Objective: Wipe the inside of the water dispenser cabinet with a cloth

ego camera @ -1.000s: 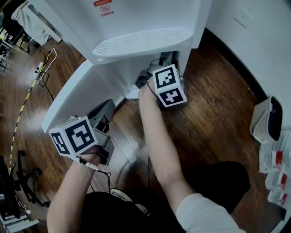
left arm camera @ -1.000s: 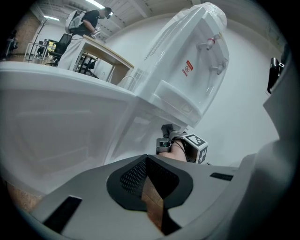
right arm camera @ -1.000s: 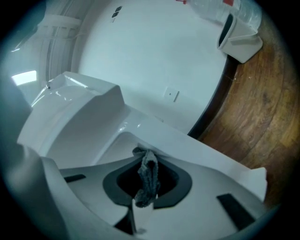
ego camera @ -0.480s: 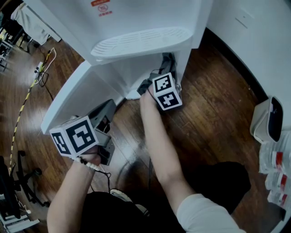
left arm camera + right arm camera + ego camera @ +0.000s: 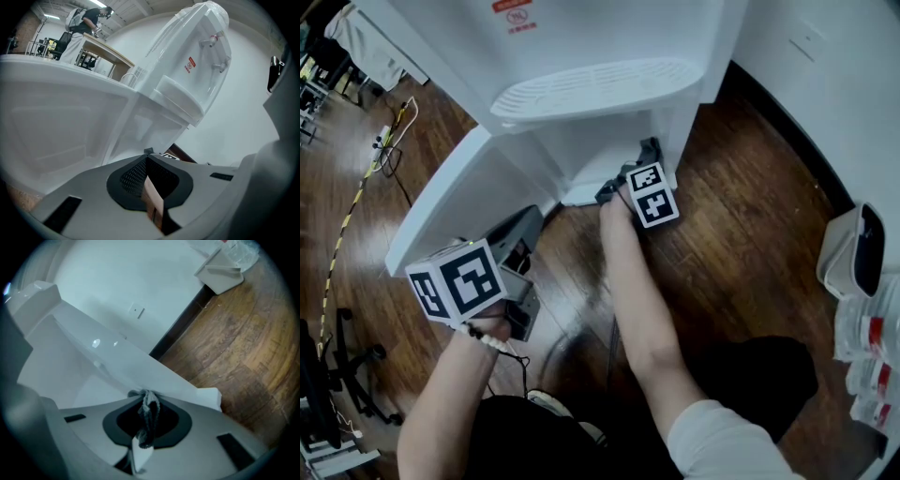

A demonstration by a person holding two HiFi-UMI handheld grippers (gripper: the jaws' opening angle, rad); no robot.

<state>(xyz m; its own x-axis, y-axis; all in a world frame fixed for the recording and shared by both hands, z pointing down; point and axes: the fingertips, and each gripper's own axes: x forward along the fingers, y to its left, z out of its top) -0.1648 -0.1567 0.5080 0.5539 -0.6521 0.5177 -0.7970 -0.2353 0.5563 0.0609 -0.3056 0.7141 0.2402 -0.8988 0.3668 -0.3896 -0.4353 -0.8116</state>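
Grey cloth (image 5: 149, 414) is pinched by the right gripper (image 5: 147, 398) at the cabinet (image 5: 581, 155) opening, in the middle of the head view. Left gripper (image 5: 146, 157), at the lower left, has its jaws together on nothing. I would press the cloth flat on the inner wall and sweep evenly.

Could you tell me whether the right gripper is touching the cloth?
Touching: the right gripper view shows the right gripper's jaws pinched shut on the grey cloth.

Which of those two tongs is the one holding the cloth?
The right tongs, at the open cabinet, pinch a grey cloth; the left tongs, beside the door, hold nothing.
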